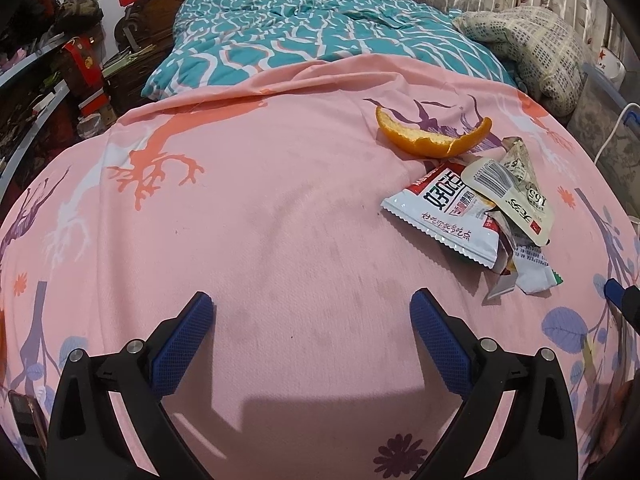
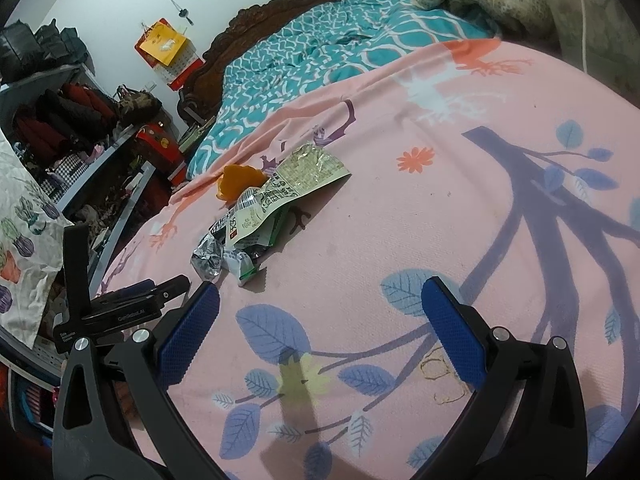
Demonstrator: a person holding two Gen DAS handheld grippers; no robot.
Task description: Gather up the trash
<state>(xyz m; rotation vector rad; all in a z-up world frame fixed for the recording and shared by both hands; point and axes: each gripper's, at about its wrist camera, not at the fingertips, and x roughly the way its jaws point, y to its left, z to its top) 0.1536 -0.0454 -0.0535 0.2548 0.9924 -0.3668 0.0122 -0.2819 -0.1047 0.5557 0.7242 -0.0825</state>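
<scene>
A pile of snack wrappers lies on the pink bedsheet, with an orange peel just beyond it. My left gripper is open and empty, hovering over bare sheet to the left of and nearer than the pile. In the right wrist view the wrappers and peel lie ahead and to the left. My right gripper is open and empty over the sheet. The left gripper's body shows at the left edge there.
A teal patterned quilt and a checked pillow lie at the head of the bed. Cluttered shelves stand along the bed's left side. A phone lies at the near left edge. A white cable runs at the right.
</scene>
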